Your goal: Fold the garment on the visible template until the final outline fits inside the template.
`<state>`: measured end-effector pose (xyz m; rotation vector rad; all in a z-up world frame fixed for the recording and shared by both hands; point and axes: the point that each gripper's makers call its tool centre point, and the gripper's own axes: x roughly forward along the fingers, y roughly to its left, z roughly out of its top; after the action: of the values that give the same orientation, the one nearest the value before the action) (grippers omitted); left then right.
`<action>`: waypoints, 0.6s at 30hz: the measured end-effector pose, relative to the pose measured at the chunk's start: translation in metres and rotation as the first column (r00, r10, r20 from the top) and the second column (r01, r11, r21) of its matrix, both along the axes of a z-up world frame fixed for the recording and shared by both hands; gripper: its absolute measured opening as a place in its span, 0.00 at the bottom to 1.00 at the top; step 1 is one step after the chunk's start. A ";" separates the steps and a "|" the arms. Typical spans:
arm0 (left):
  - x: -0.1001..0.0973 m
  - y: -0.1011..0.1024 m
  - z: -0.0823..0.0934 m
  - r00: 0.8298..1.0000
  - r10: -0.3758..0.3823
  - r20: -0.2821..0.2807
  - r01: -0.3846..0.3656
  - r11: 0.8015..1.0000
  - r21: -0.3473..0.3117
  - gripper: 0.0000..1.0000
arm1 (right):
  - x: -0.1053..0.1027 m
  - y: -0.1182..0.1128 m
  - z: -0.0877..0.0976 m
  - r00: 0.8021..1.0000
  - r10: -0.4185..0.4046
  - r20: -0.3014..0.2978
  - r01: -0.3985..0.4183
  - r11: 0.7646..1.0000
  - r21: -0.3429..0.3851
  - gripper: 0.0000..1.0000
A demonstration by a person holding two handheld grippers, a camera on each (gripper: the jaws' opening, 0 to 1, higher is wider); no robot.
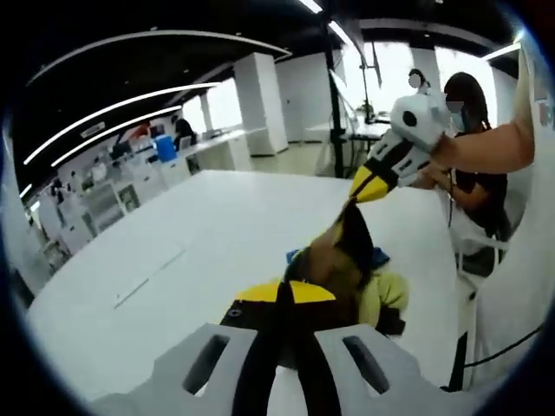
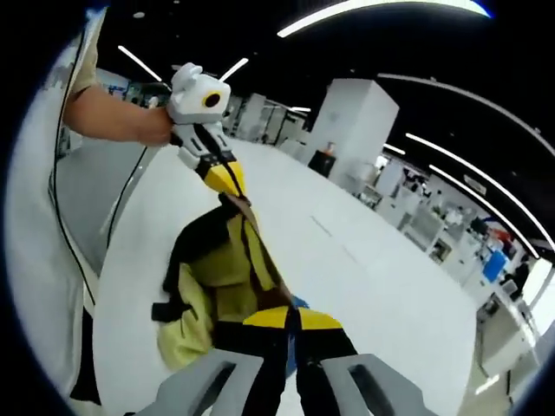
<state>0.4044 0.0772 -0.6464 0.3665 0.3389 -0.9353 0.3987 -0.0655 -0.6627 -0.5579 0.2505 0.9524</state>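
White tabletop spreads out under both of your grippers, set in a bright open office with strip lights across a dark ceiling.

Nearest you in the left gripper view, your left gripper has its yellow-tipped jaws drawn together on a fold of the garment, with dark cloth running down between them. From that pinch the garment stretches up and away as a bunched band of brown, black and pale yellow, held off the table for most of its length. A pale yellow part hangs low on the right, close to the tabletop. A small patch of blue shows under the cloth; you cannot tell from here whether it is the template. At the far end of the band your right gripper pinches the cloth's top corner, with your hand and bare forearm behind it. Beyond that, a person in dark clothes sits at the table's far edge.

In the right gripper view the same stretch runs the other way. The right gripper sits closed on black and yellow cloth close to the lens, and a sliver of blue peeks out beside the jaws. The garment rises from there in a loose twisted bundle to the left gripper, whose yellow tips are clamped on its upper end. Farther off stand a white pillar and rows of desks.
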 end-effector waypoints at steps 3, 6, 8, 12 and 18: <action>0.008 0.001 0.005 1.000 0.004 0.007 -0.004 1.000 0.000 0.00 | 0.008 0.001 0.009 1.000 -0.004 0.011 0.004 1.000 0.005 0.00; 0.014 0.002 0.008 1.000 0.005 0.010 -0.005 1.000 0.007 0.00 | 0.016 0.003 0.018 1.000 -0.010 0.026 0.009 1.000 0.007 0.00; 0.019 0.002 0.010 1.000 0.001 0.015 -0.001 1.000 0.016 0.00 | 0.022 0.004 0.023 0.999 -0.010 0.035 0.010 1.000 0.006 0.00; 0.030 0.003 0.019 1.000 0.001 0.030 -0.002 1.000 0.025 0.00 | 0.033 0.004 0.033 0.999 -0.017 0.045 0.016 1.000 0.008 0.00; 0.048 0.006 0.027 0.999 0.009 0.047 -0.012 0.999 0.050 0.00 | 0.052 0.008 0.048 0.998 -0.027 0.059 0.026 0.999 0.026 0.00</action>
<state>0.4526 0.0833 -0.6191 0.4318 0.3212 -0.9078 0.4506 -0.0575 -0.6150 -0.5573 0.1916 0.9108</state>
